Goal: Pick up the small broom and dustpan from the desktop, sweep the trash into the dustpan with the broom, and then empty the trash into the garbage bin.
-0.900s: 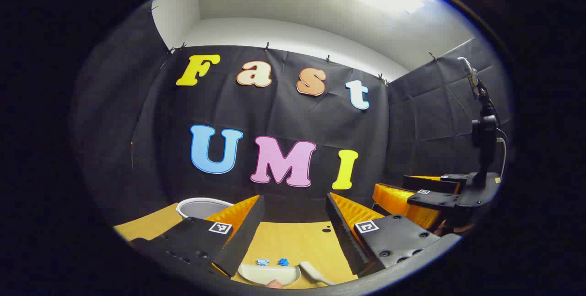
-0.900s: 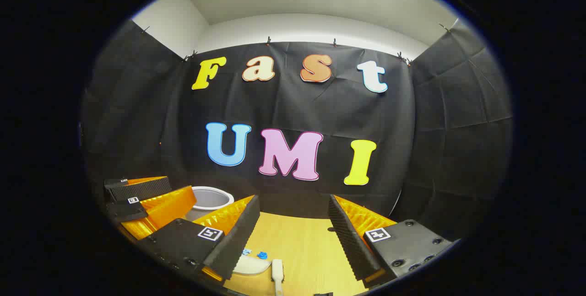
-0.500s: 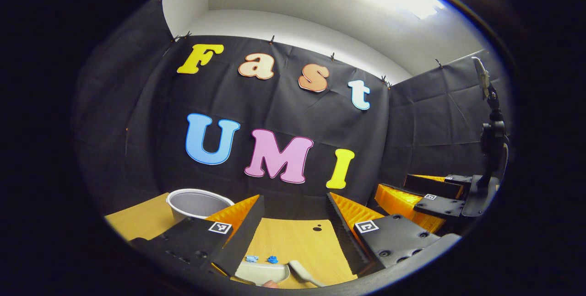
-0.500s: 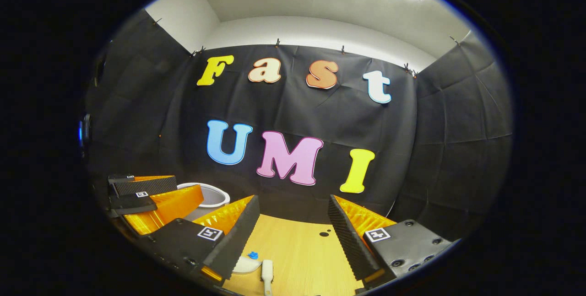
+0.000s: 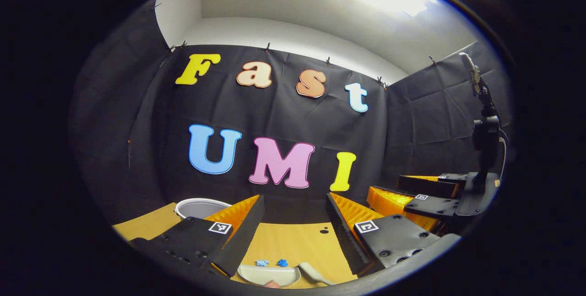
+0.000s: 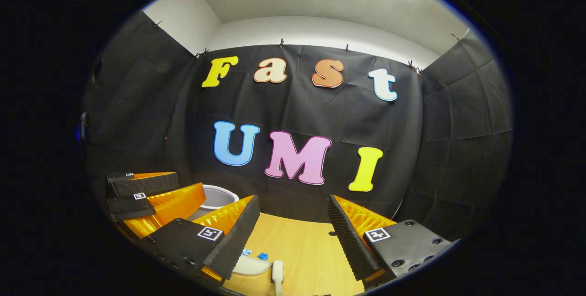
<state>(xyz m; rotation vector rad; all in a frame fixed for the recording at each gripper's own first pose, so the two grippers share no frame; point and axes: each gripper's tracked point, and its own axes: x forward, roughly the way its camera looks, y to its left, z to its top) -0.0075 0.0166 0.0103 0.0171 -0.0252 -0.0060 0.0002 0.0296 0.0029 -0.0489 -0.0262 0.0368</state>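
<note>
Dustpan (image 5: 269, 275) and broom (image 5: 311, 273) lie untouched on your desktop (image 5: 293, 245) below both your grippers' (image 5: 293, 227) (image 6: 289, 227) spread, empty fingers.

Side-by-side low views over shared desktop (image 5: 293, 245)

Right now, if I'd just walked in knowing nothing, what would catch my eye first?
Probably the orange-and-black claw, its fingers spread wide over a wooden desktop. Between them, low in the left gripper view, lie two blue scraps of trash just beyond a pale dustpan, with the broom beside it. A white garbage bin stands back left.
</note>
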